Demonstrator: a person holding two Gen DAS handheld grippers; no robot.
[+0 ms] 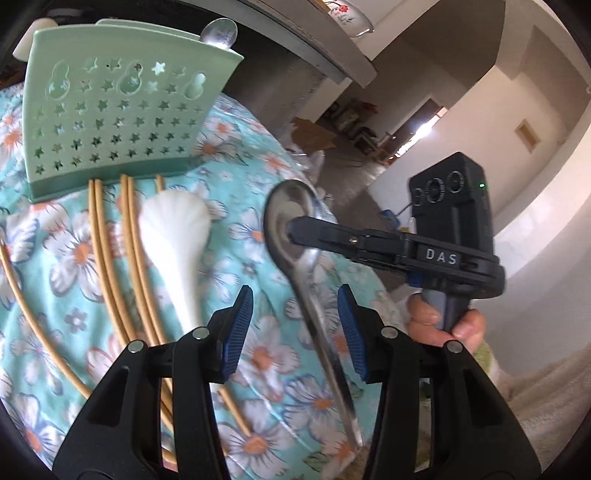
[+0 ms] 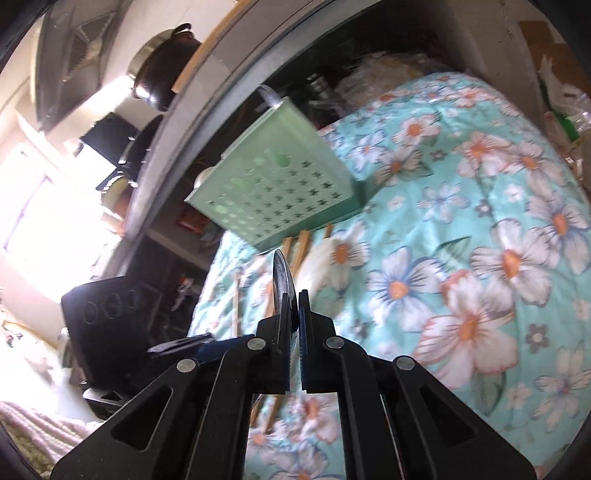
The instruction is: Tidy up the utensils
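Observation:
A metal spoon (image 1: 291, 221) is lifted off the floral cloth (image 1: 258, 369), and my right gripper (image 1: 295, 230) is shut on its bowl. The right wrist view shows that bowl (image 2: 282, 273) edge-on between the pads of the right gripper (image 2: 294, 306). The spoon's handle slants down between the fingers of my left gripper (image 1: 295, 325), close to the right pad. That gripper is open. A pale green holder with star holes (image 1: 122, 110) (image 2: 277, 184) stands at the back with another metal spoon (image 1: 219, 31) in it. Several chopsticks (image 1: 107, 251) and a white spoon (image 1: 177, 236) lie before it.
A grey shelf edge runs above the holder, with a flowered bowl (image 1: 347, 14) on top and a dark pot (image 2: 166, 66) farther along. A person's hand (image 1: 443, 325) grips the right tool's handle. The cloth drops off at the right, with floor beyond.

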